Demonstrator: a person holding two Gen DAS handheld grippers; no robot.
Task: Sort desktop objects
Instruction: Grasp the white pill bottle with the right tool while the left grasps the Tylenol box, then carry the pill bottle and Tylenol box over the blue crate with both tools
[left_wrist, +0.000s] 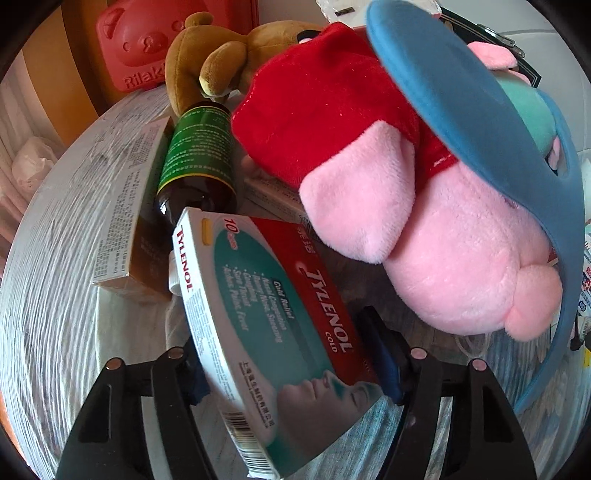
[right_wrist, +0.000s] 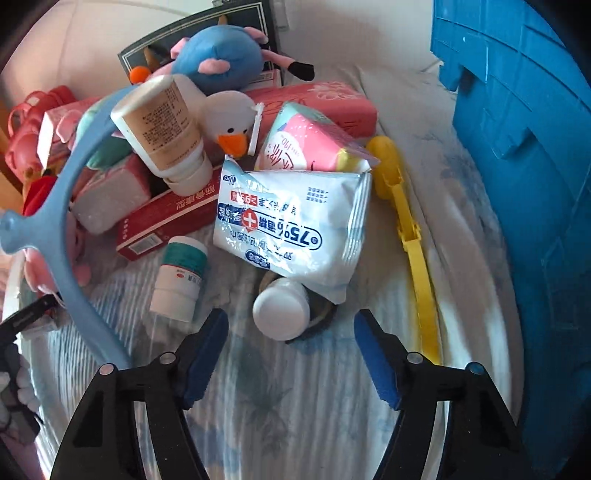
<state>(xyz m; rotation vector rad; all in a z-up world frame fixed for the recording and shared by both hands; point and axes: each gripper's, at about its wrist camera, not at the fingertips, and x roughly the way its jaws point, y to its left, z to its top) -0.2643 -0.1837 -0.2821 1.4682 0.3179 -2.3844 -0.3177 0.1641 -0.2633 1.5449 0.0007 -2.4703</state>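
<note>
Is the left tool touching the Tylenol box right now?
Touching. The left wrist view shows the Tylenol box wedged between the left tool, both blue pads pressed against its sides.

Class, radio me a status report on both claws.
Left claw clamped on Tylenol box. Right claw open, empty, white-capped bottle just ahead. Pink plush crowds the box.

Right gripper (right_wrist: 290, 354) with jaws apart, nothing between the blue pads, poised just short of a small white-capped bottle (right_wrist: 281, 310). Beyond, a white wipes packet (right_wrist: 295, 221) overlapping that bottle's far end; yellow tongs (right_wrist: 410, 236) alongside, blue crate (right_wrist: 517, 147) at right.
</note>
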